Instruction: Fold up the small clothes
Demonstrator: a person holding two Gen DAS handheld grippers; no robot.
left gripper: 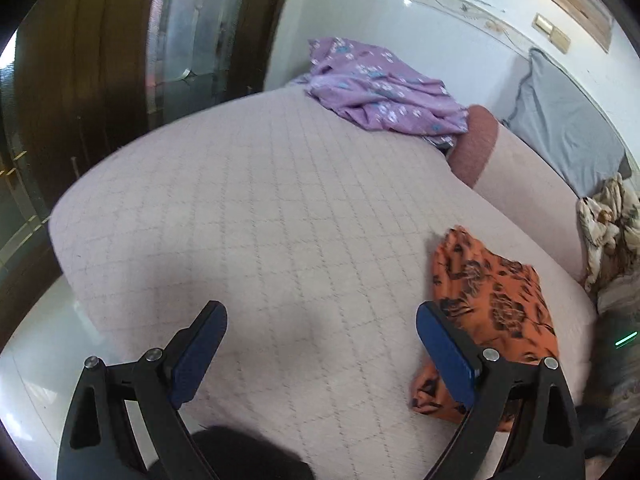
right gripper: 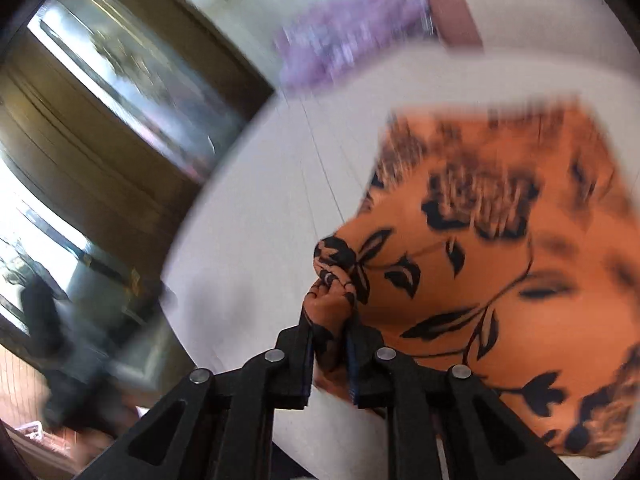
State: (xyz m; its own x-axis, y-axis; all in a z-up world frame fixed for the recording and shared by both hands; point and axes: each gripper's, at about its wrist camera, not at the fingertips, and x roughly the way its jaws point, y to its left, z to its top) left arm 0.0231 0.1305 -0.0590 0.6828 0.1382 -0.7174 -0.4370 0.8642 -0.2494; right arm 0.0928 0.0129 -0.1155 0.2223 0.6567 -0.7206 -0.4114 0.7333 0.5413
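Orange garment (right gripper: 500, 264) with black flower print lies in a loose heap on the bed (left gripper: 280, 200), near its right side in the left wrist view and close to the front edge. Your right gripper (right gripper: 330, 344) has a bunched corner of it between the jaws, which stand narrow; cloth fills the gap, so I read it as a pinch on that corner. Left gripper (left gripper: 320, 344) is spread wide, nothing between the pads, hovering over bare quilt just left of the garment. Step in hand, as I judge it: picking up the piece to spread it before the first fold; no fold looks made yet. Next move wants your left on a second corner or edge, then pull it flat onto the clear quilt. Further off: a purple garment (left gripper: 380, 88) at the bed's far edge, a grey pillow (left gripper: 568, 120). No brand, label or readable writing anywhere; the right view is motion-blurred.
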